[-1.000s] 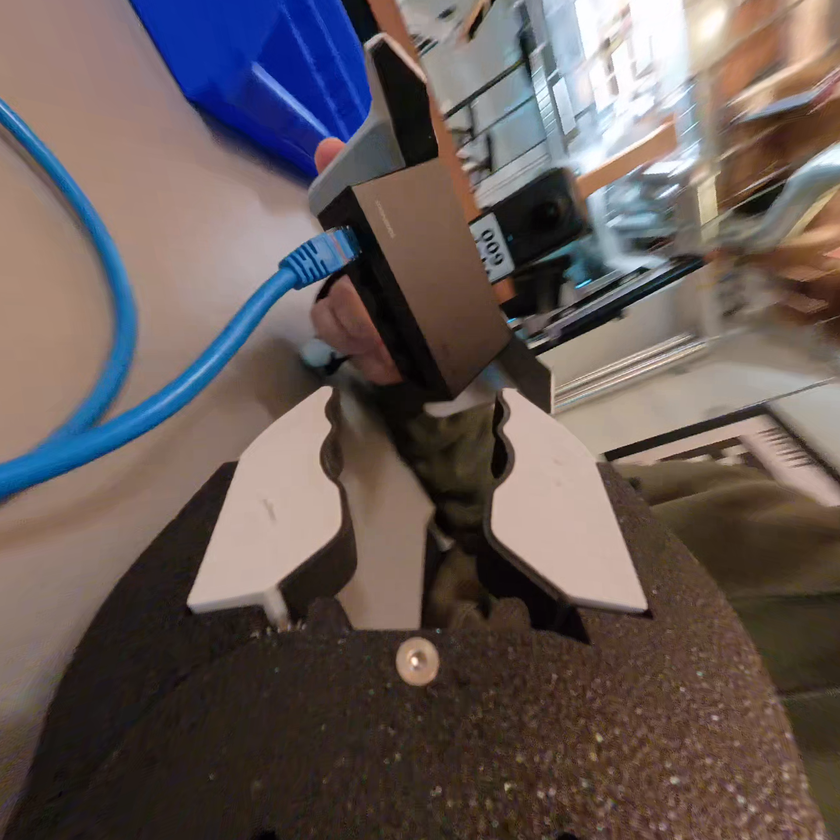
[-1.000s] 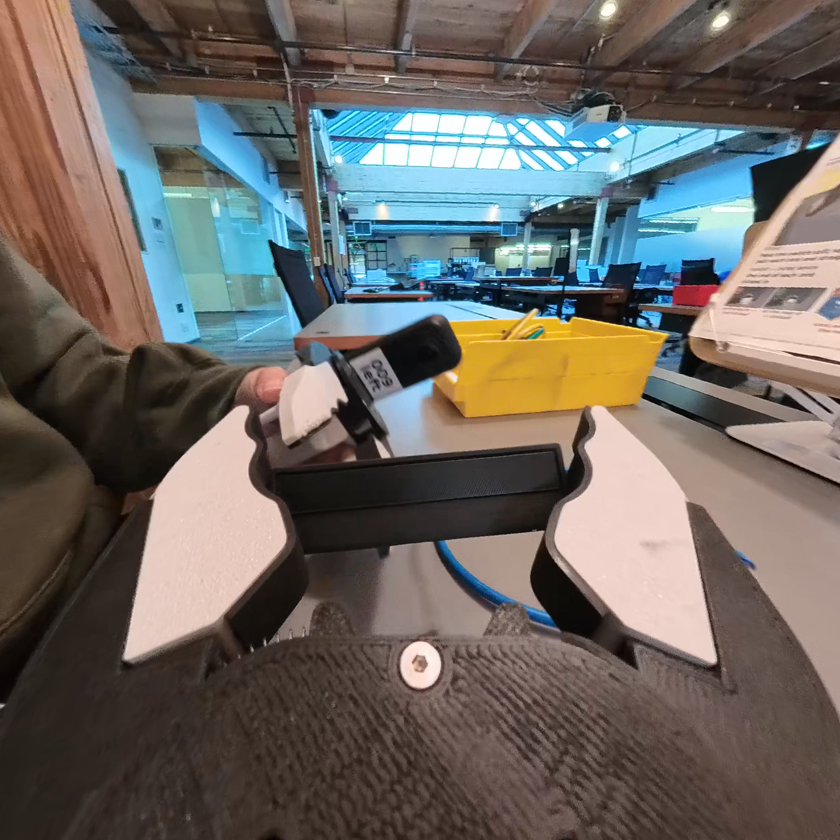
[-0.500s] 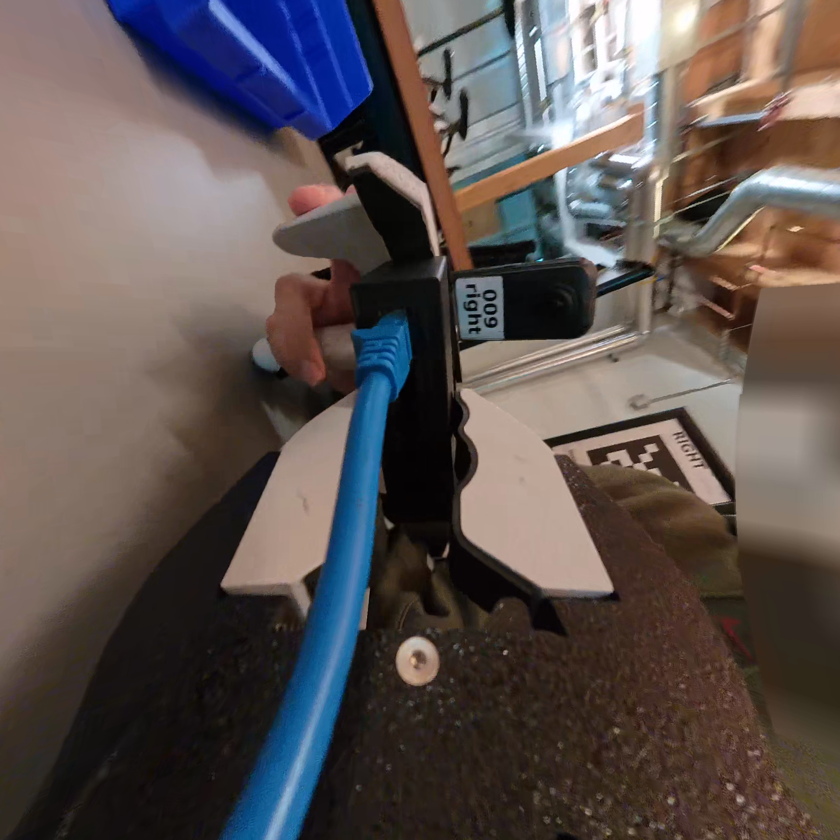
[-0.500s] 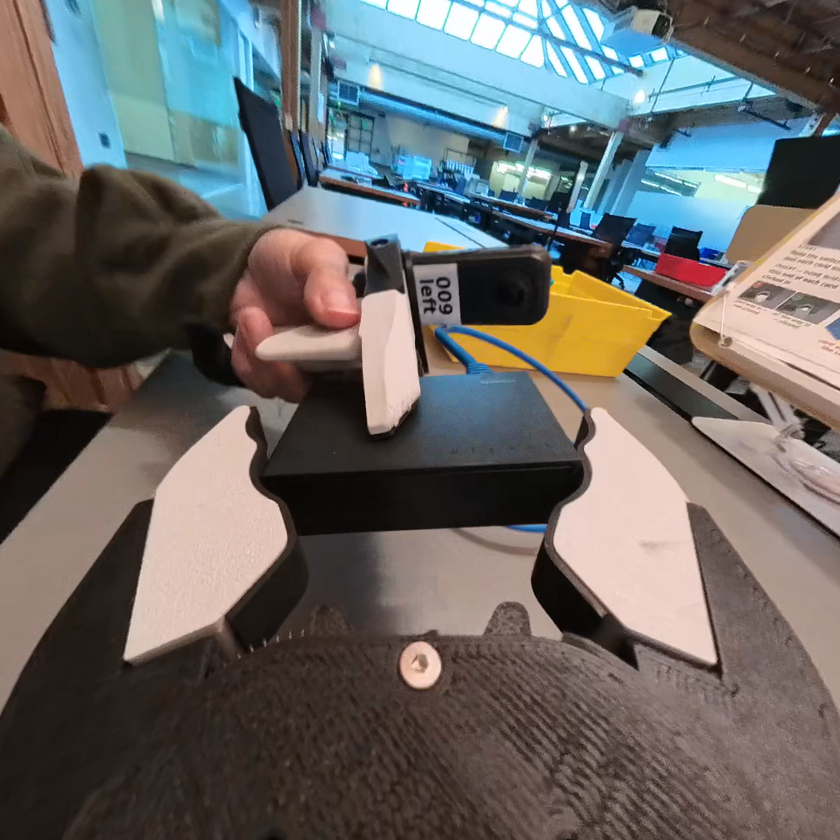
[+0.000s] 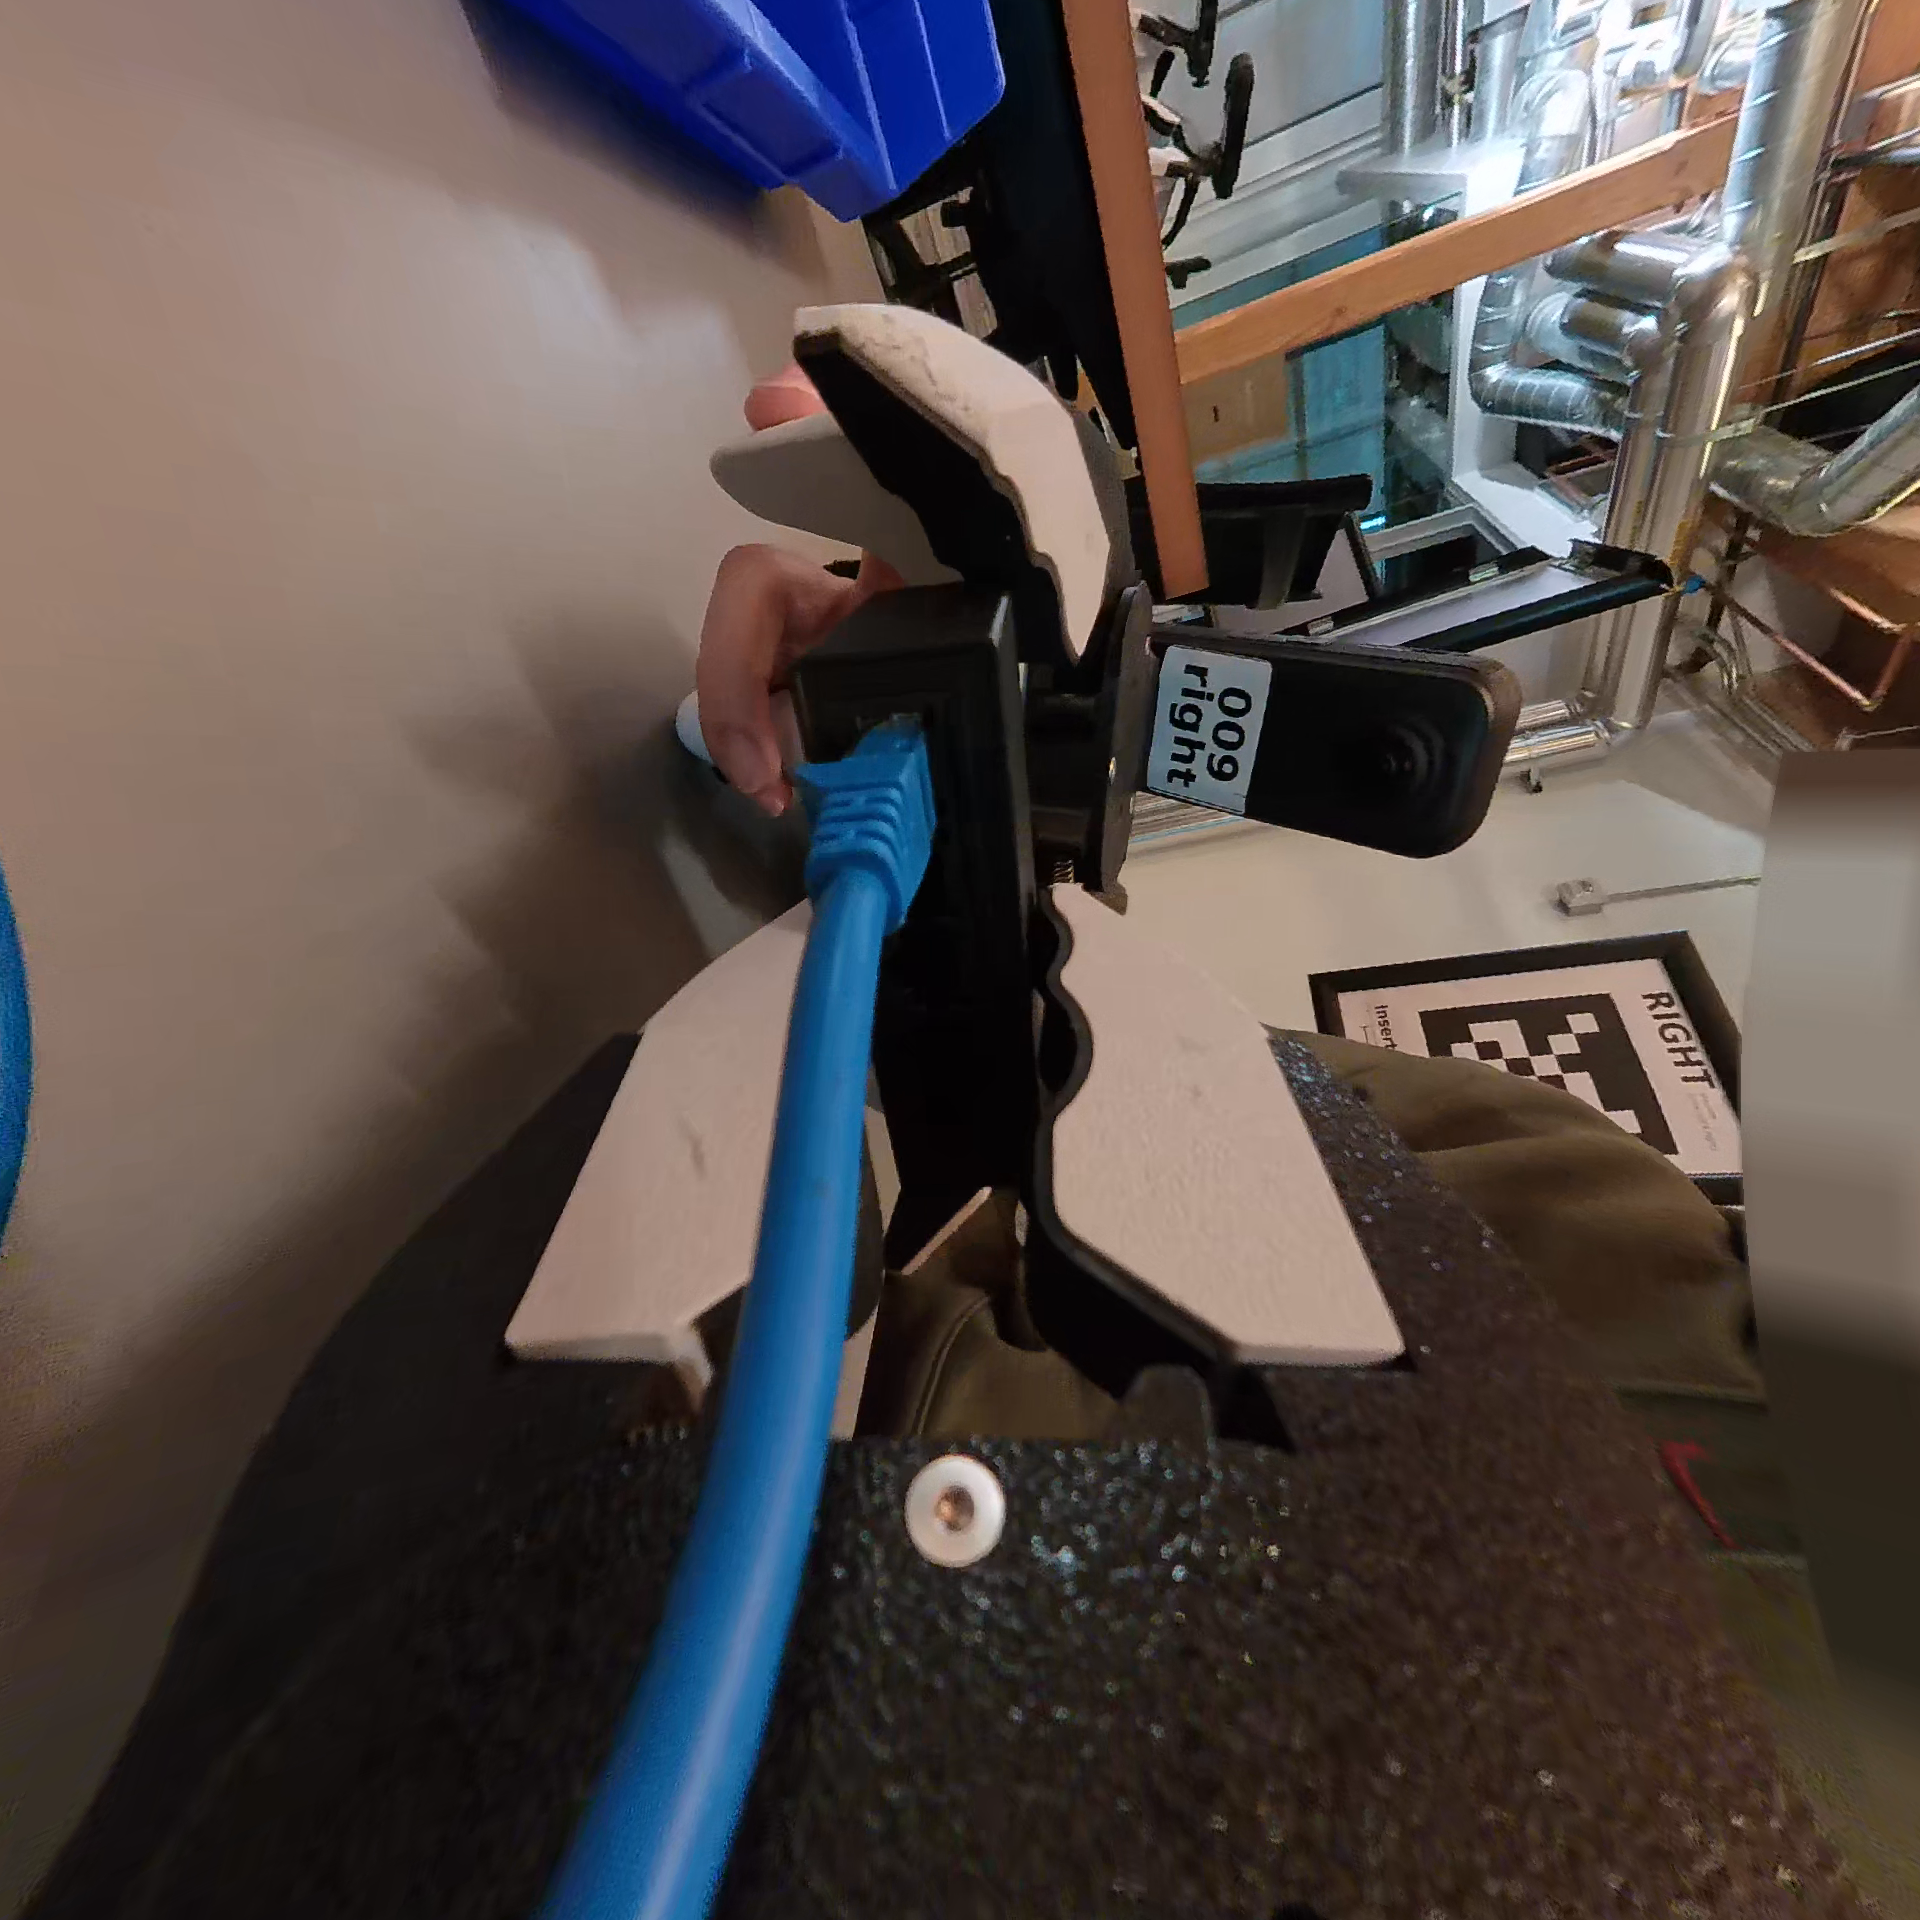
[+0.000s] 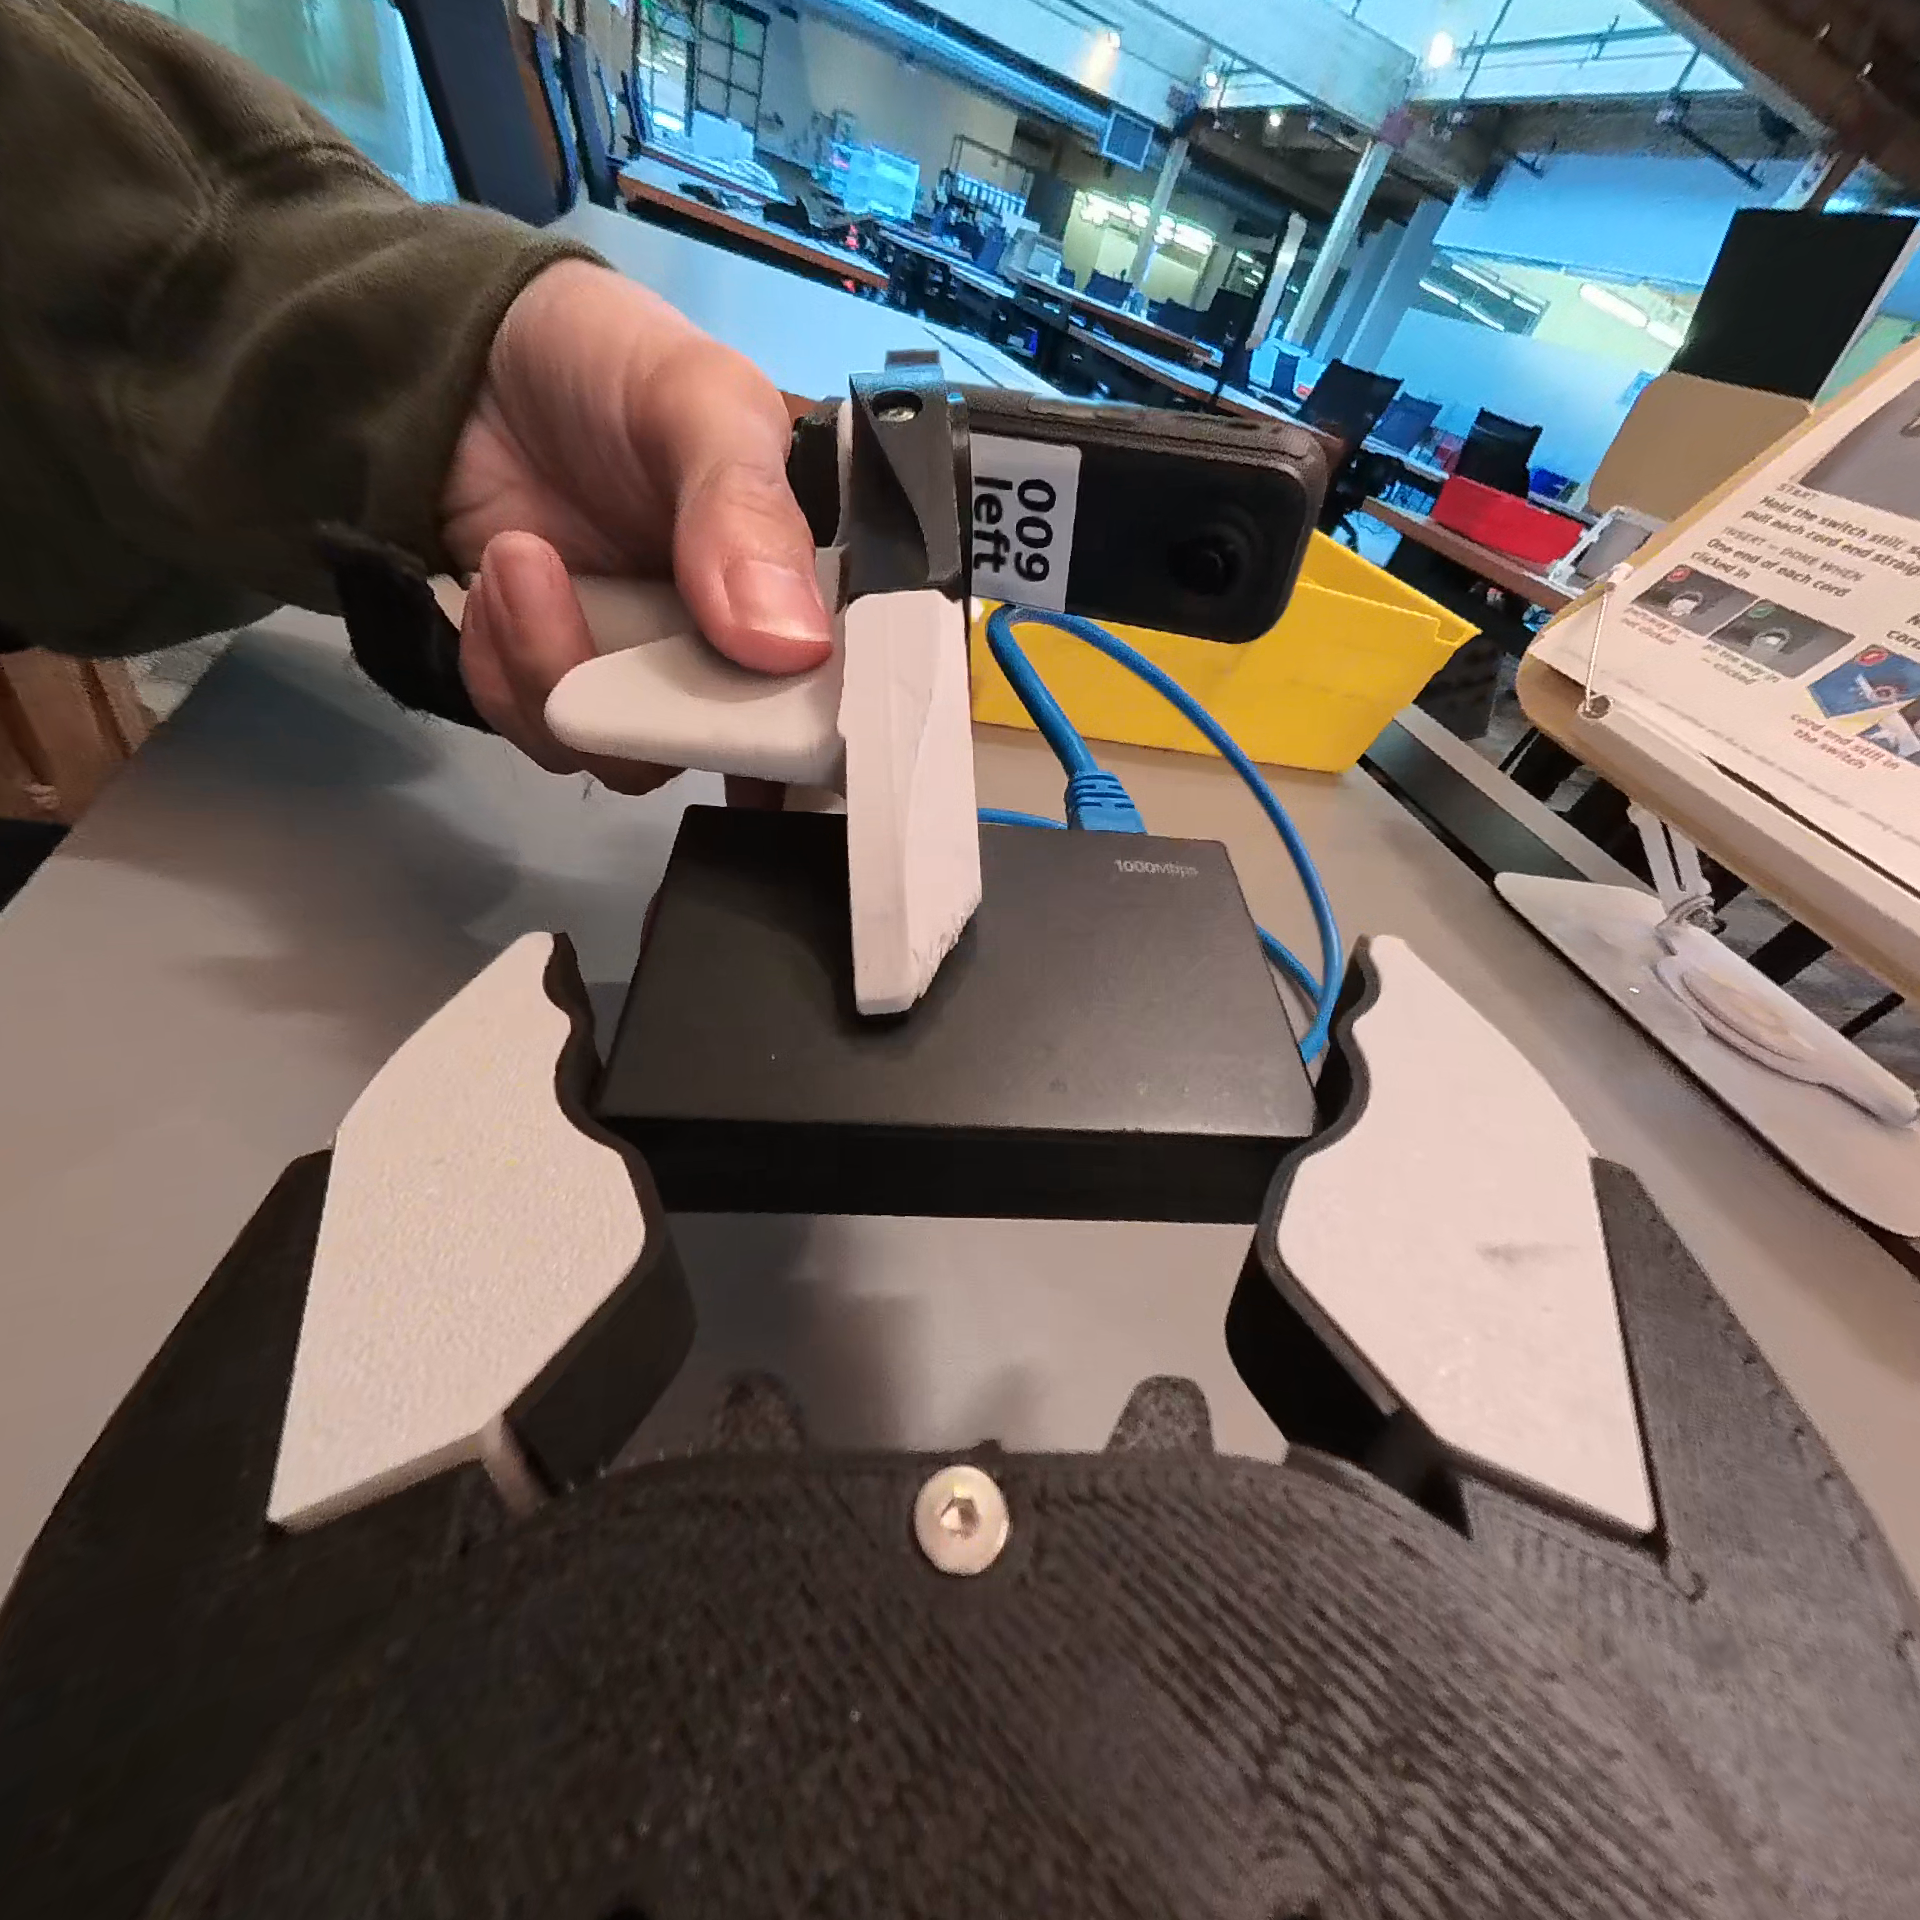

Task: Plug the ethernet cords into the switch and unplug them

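Observation:
The black switch (image 6: 1039, 1049) is held off the grey table. My right gripper (image 6: 961, 966) is shut on its two short sides. My left gripper (image 5: 935, 935) comes in from the far side and clamps the switch (image 5: 977, 790) edge-on, one white finger (image 6: 909, 810) lying flat on its top face. The lower finger is hidden. A blue ethernet cord (image 5: 769, 1351) runs over my left finger, and its plug (image 5: 862, 821) sits in a port on the switch's far face. The plug also shows in the right wrist view (image 6: 1101, 795).
A blue bin (image 5: 790, 83) stands on the table in the left wrist view. A yellow bin (image 6: 1351, 665) lies beyond the switch. An instruction sheet on a stand (image 6: 1766, 644) is at the right. A person's hand (image 6: 623, 499) holds the left gripper.
My left gripper has swung in line with the cord, and its fingers now straddle the switch. The right wrist view has tilted down, so the switch's top face now shows.

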Motion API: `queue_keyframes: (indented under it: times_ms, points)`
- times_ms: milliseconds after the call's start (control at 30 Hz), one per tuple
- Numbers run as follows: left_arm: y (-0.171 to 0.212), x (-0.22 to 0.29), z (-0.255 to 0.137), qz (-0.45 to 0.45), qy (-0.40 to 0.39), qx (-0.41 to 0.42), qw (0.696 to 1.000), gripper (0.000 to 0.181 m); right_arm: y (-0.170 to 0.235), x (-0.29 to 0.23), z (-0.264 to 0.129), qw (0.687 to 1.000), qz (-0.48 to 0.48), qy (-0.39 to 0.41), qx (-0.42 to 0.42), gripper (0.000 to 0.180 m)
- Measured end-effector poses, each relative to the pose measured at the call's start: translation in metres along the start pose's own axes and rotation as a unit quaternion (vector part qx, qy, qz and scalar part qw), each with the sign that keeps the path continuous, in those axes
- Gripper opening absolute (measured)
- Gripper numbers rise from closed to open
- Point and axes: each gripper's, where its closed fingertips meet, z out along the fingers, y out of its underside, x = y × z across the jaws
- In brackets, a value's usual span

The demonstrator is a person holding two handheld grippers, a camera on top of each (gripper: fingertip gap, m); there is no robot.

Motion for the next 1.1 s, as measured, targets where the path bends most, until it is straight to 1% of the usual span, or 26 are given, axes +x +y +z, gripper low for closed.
queue_keyframes:
  times_ms: [167, 300, 400, 467, 500, 633, 700, 733, 933, 1033, 1100]
  points:
    - [-0.002, 0.003, 0.0, 0.0, 0.0, 0.002, 1.0, 0.028, -0.004, 0.001, -0.001, 1.0, 0.025, -0.007, 0.014, 0.132]
    - [-0.003, 0.003, 0.0, 0.018, -0.004, 0.006, 1.0, 0.031, -0.004, 0.002, -0.001, 0.999, 0.042, -0.013, 0.014, 0.13]
    - [-0.004, 0.008, 0.002, 0.06, -0.009, 0.008, 0.998, 0.037, -0.011, 0.005, -0.005, 0.996, 0.071, -0.017, 0.045, 0.129]
    - [-0.003, 0.013, 0.004, 0.073, -0.005, 0.006, 0.997, 0.048, -0.015, 0.008, -0.008, 0.994, 0.088, -0.02, 0.061, 0.129]
    - [-0.003, 0.015, 0.005, 0.075, 0.0, 0.005, 0.997, 0.05, -0.017, 0.009, -0.009, 0.993, 0.096, -0.021, 0.071, 0.129]
    - [0.0, 0.019, 0.008, 0.056, 0.032, 0.007, 0.998, 0.051, -0.021, 0.011, -0.014, 0.99, 0.105, -0.02, 0.095, 0.128]
    - [0.0, 0.018, 0.008, 0.031, 0.049, 0.009, 0.998, 0.046, -0.021, 0.008, -0.012, 0.992, 0.085, -0.018, 0.09, 0.128]
    - [-0.001, 0.016, 0.007, 0.031, 0.051, 0.012, 0.998, 0.035, -0.02, 0.008, -0.012, 0.992, 0.086, -0.017, 0.087, 0.128]
    - [-0.004, 0.014, 0.005, 0.034, 0.03, 0.028, 0.999, 0.036, -0.018, 0.012, -0.009, 0.993, 0.088, -0.004, 0.076, 0.128]
    - [-0.006, 0.016, 0.003, 0.047, 0.027, 0.033, 0.998, 0.047, -0.02, 0.016, -0.013, 0.991, 0.098, 0.002, 0.092, 0.128]
    - [-0.008, 0.017, 0.001, 0.045, 0.031, 0.038, 0.998, 0.05, -0.023, 0.016, -0.016, 0.989, 0.102, -0.002, 0.106, 0.127]
